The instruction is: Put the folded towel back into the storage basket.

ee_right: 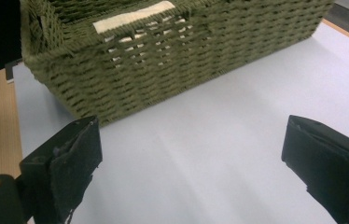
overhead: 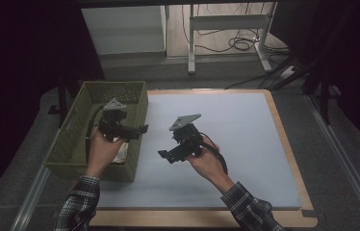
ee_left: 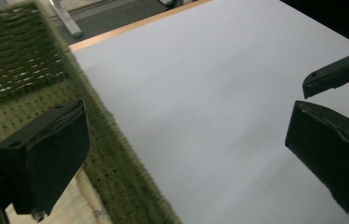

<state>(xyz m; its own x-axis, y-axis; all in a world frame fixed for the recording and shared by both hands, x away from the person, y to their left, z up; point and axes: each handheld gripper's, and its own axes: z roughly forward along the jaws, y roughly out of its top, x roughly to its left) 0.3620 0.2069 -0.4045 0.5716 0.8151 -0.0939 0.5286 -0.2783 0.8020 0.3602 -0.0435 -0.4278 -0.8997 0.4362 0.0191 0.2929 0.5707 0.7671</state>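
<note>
A green woven basket (overhead: pixel 135 98) stands on the left part of a pale foam mat (overhead: pixel 226 139). Something cream-coloured (overhead: pixel 122 156) lies inside it, also seen as a cream item (ee_right: pixel 130 16) through the weave. My left gripper (overhead: pixel 139 130) hovers over the basket's right wall, jaws wide apart and empty; its view looks along the basket rim (ee_left: pixel 116 154) onto the mat. My right gripper (overhead: pixel 166 155) is held above the mat, aimed at the basket (ee_right: pixel 172 60), open with nothing between its jaws. The right gripper's jaw tip (ee_left: pixel 333 77) shows at the left gripper view's right edge.
The mat lies on a wooden board (overhead: pixel 284 139) on a grey table. Desk legs (overhead: pixel 191 43) and cables (overhead: pixel 240 44) stand beyond the far edge. A person's plaid sleeves (overhead: pixel 245 204) come in from the bottom.
</note>
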